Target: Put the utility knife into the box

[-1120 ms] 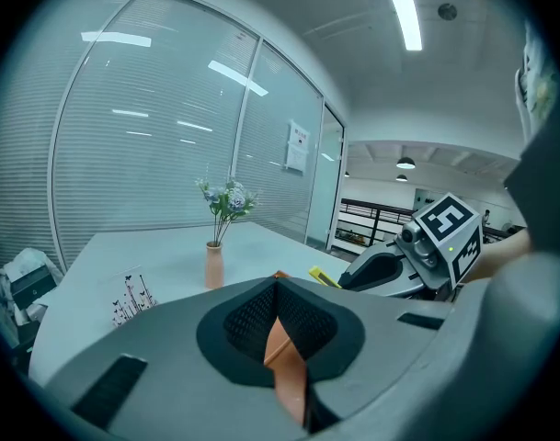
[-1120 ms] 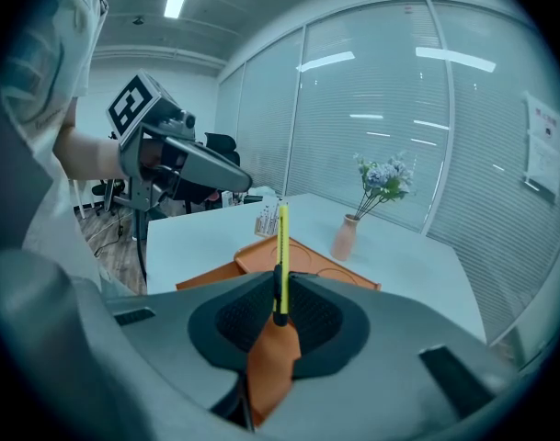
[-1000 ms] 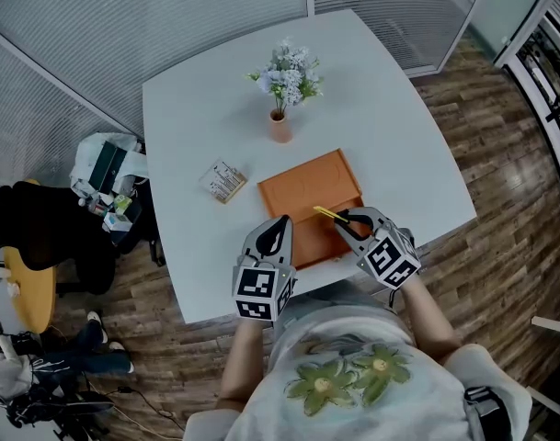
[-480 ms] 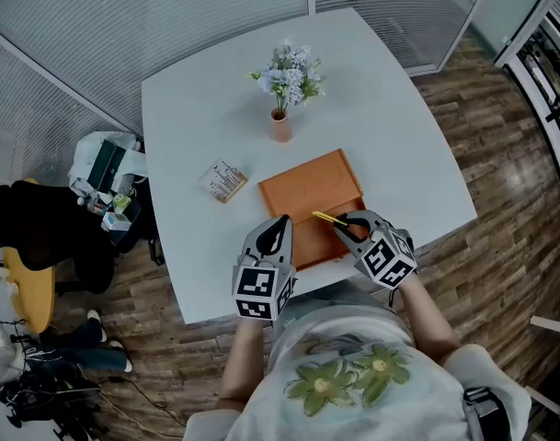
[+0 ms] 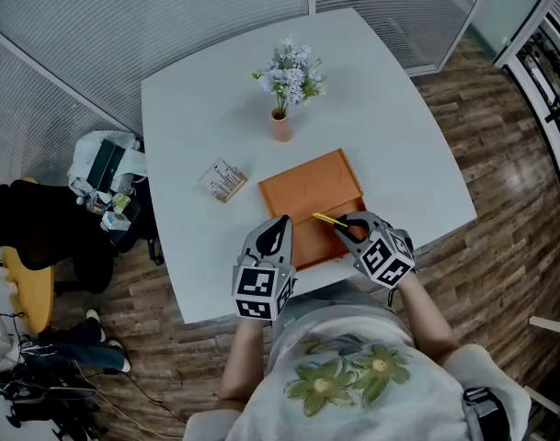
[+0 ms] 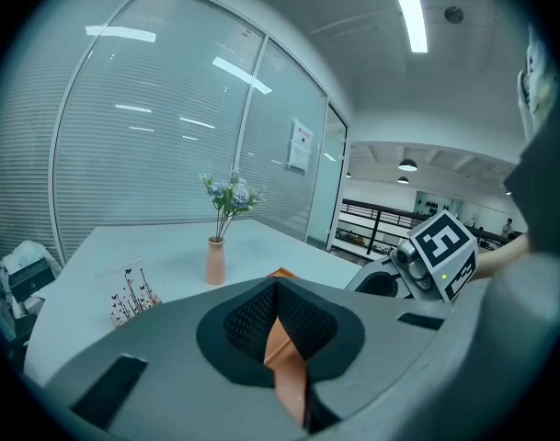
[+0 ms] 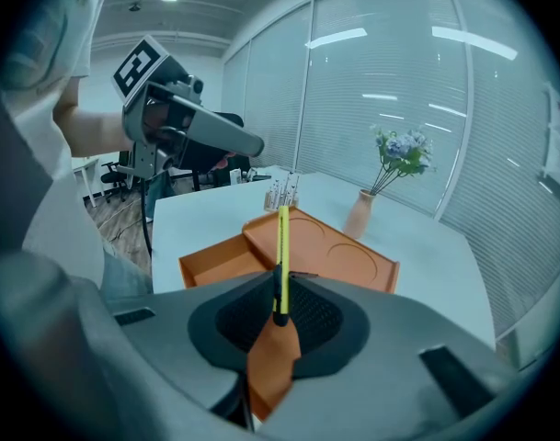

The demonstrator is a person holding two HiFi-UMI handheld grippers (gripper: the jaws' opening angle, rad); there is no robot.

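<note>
My right gripper (image 5: 351,221) is shut on a slim yellow utility knife (image 5: 326,217), which sticks out past the jaws over the near part of the orange box (image 5: 307,186). In the right gripper view the knife (image 7: 282,246) stands upright between the pads, above the box (image 7: 339,255), whose open compartment lies to the left. My left gripper (image 5: 281,224) hovers at the box's near left corner with its jaws together and nothing in them. In the left gripper view the box (image 6: 281,356) shows only as an orange strip below the meeting pads.
A small pink vase with pale flowers (image 5: 281,118) stands behind the box on the white table (image 5: 188,127). A small printed card holder (image 5: 223,181) sits left of the box. A black chair and bags (image 5: 96,191) stand off the table's left edge.
My right gripper has edged slightly left with the knife in it. The left gripper has not moved.
</note>
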